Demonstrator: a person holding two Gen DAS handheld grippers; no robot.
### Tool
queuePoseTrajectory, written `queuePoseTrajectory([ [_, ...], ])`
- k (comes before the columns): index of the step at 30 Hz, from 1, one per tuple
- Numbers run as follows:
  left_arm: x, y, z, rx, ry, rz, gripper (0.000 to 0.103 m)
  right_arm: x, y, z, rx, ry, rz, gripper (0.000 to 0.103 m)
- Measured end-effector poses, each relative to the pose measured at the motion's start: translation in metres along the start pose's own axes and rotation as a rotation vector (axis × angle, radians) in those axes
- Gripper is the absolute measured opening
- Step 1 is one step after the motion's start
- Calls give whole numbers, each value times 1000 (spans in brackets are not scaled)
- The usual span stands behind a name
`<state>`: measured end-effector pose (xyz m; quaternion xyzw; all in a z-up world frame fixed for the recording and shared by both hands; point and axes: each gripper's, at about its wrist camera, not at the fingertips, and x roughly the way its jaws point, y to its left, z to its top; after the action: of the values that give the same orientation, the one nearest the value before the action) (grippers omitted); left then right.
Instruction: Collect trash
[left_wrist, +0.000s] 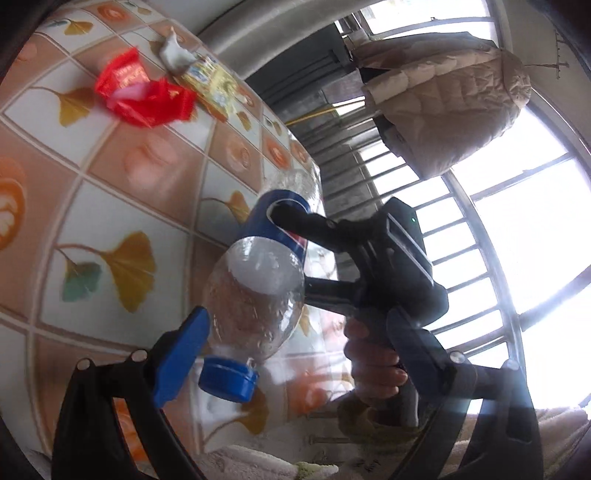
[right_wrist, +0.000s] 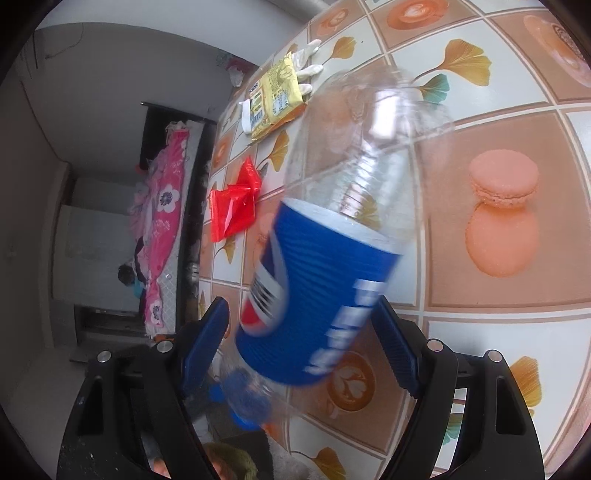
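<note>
A clear plastic bottle (right_wrist: 354, 177) with a blue label and blue cap (left_wrist: 229, 382) is tilted over the patterned table (left_wrist: 110, 192). My right gripper (right_wrist: 301, 310) is shut on its label, with one blue pad (right_wrist: 395, 350) on each side. The left wrist view shows that gripper (left_wrist: 295, 247) and the hand (left_wrist: 376, 362) holding it. My left gripper (left_wrist: 299, 325) is open; its left pad (left_wrist: 181, 354) lies just beside the bottle's neck and cap. A red wrapper (left_wrist: 144, 92) (right_wrist: 236, 206), a yellow packet (left_wrist: 210, 81) (right_wrist: 275, 96) and a white crumpled piece (left_wrist: 173, 51) (right_wrist: 306, 62) lie on the table.
The table edge (right_wrist: 210, 206) runs just past the red wrapper, with a bed under a pink cover (right_wrist: 162, 221) beyond it. In the left wrist view a beige padded coat (left_wrist: 443, 99) hangs before a barred window (left_wrist: 498, 240).
</note>
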<state>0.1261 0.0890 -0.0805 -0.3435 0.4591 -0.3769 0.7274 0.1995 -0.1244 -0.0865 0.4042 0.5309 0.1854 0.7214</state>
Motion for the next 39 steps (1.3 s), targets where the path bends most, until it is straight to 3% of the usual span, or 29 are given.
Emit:
queuePoseTrajectory([
  [4,11,-15,-10,25,35,-28,94,-6,-6,-6,2,1,-10,58],
  [10,-3,-11,14,53,-44,172,94,-23,-14,-3,-33,-14,-29,57],
  [14,-24,16,48,-75,-126,335,94,-45,-18,1,-94,-42,-88,57],
  [18,-36,36,84,-150,-211,415,94,-66,-21,2,-168,-64,-175,57],
  [24,-17,29,129,-4,-261,590,93,-80,-23,-1,-210,-80,-231,57],
  [27,0,32,147,24,-245,648,82,-79,-22,-2,-225,-78,-243,57],
  [30,6,57,160,-19,-209,650,67,-77,-24,0,-238,-78,-255,57],
  [33,11,68,156,-18,-191,671,46,-76,-25,0,-234,-71,-246,57],
  [35,12,65,150,-4,-187,680,26,-76,-26,1,-233,-72,-244,57],
  [37,10,61,144,9,-180,677,14,-77,-25,0,-236,-75,-244,57],
  [39,8,54,138,31,-182,670,9,-78,-24,-1,-240,-78,-244,57],
])
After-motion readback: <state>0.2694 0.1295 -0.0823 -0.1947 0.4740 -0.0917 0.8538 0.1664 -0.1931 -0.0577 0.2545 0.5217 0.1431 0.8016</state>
